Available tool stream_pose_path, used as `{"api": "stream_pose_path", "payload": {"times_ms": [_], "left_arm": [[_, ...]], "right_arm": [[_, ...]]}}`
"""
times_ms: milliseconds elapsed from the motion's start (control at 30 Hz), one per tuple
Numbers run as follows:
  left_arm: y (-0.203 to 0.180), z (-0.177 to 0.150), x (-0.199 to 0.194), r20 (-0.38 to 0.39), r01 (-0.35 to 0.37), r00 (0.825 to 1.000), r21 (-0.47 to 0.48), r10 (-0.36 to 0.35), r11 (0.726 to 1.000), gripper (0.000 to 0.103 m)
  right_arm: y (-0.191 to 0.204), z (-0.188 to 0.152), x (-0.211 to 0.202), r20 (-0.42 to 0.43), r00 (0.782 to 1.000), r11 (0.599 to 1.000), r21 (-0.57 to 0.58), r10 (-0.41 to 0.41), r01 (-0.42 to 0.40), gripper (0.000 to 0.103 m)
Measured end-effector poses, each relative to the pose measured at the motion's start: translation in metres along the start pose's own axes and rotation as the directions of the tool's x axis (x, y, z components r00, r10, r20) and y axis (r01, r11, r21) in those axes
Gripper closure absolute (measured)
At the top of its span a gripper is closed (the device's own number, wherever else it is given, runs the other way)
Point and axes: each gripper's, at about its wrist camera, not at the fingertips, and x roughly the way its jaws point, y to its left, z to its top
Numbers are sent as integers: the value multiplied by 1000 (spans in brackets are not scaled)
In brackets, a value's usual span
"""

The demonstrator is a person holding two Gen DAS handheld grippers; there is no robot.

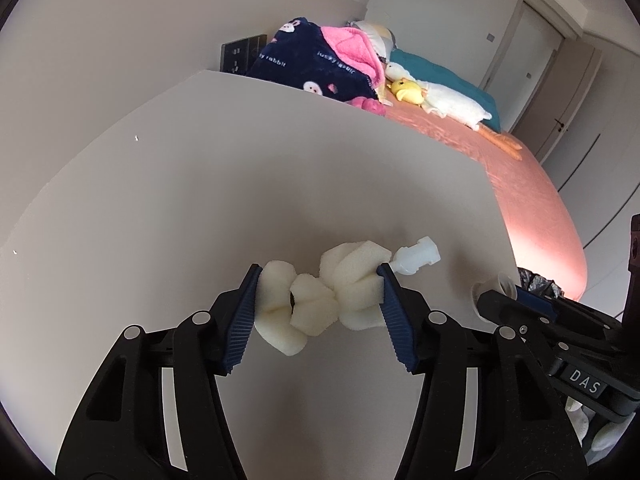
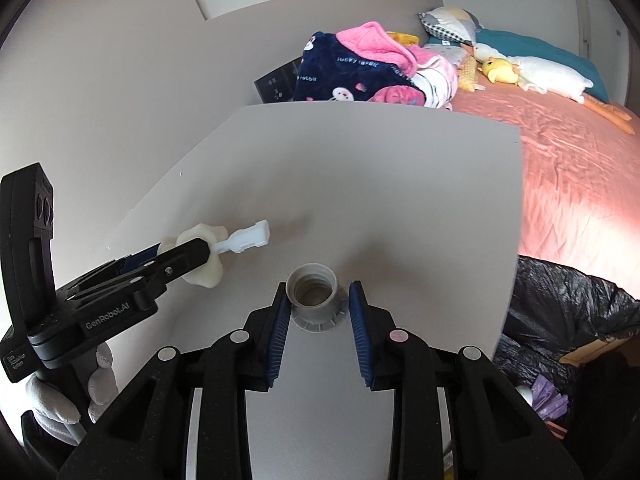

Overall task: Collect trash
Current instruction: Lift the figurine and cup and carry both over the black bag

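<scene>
A crumpled white foam piece sits between the blue pads of my left gripper, which is shut on it just above the grey table. A white plastic fitting lies right behind the foam. The right wrist view shows the same foam, fitting and left gripper at the left. My right gripper is shut on a grey threaded bottle neck, its mouth facing the camera. That gripper and the neck also show at the right of the left wrist view.
A bin lined with a black bag stands off the table's right edge, with scraps inside. Beyond lies a bed with a pink sheet, a navy and pink blanket and plush toys. A gloved hand holds the left gripper.
</scene>
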Motion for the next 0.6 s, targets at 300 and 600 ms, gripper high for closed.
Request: {"api": "stream_pose_path", "payload": {"times_ms": [300, 600], "left_arm": [[-32, -12, -15, 19, 48, 999, 3, -48, 999, 47], [-67, -20, -34, 47, 87, 995, 33, -89, 996, 47]], "right_arm": [[-24, -7, -36, 41, 999, 999, 48, -13, 11, 72], [-36, -18, -72, 85, 996, 998, 64, -27, 21, 71]]}}
